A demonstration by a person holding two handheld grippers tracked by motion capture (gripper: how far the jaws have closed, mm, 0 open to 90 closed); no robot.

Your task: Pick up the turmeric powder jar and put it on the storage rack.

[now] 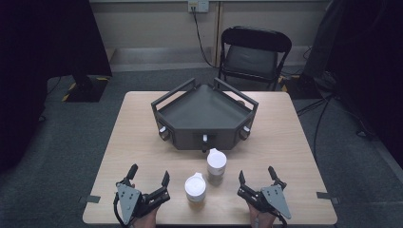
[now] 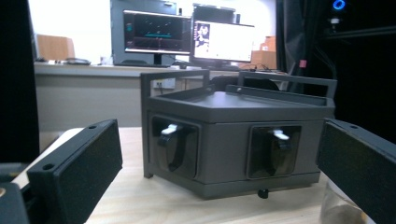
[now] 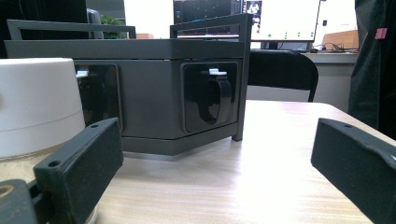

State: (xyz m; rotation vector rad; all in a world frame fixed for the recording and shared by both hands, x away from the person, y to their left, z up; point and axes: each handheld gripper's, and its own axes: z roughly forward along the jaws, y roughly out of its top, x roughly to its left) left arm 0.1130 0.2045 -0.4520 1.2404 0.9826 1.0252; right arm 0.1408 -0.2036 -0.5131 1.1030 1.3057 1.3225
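Wooden table [image 1: 142, 142]: 2 white-lidded jars [image 1: 196, 187] between left gripper [image 1: 148, 176] and right gripper [image 1: 256, 178], both spread wide, holding nothing.

Light wooden table [image 1: 285, 142] set on grey carpeted floor [image 1: 62, 142]. Black folding chair [image 1: 254, 54] placed beyond far edge, against pale wall [image 1: 152, 23]. Wall socket [image 1: 198, 5] seen above, black cable [image 1: 199, 38] hung down from it. Black curtains [image 1: 43, 42] draped at both sides. Yellow-black tape [image 1: 71, 88] stuck to floor. Lit monitors [image 2: 187, 37] lined up on desk [image 2: 84, 70] in gripper views.
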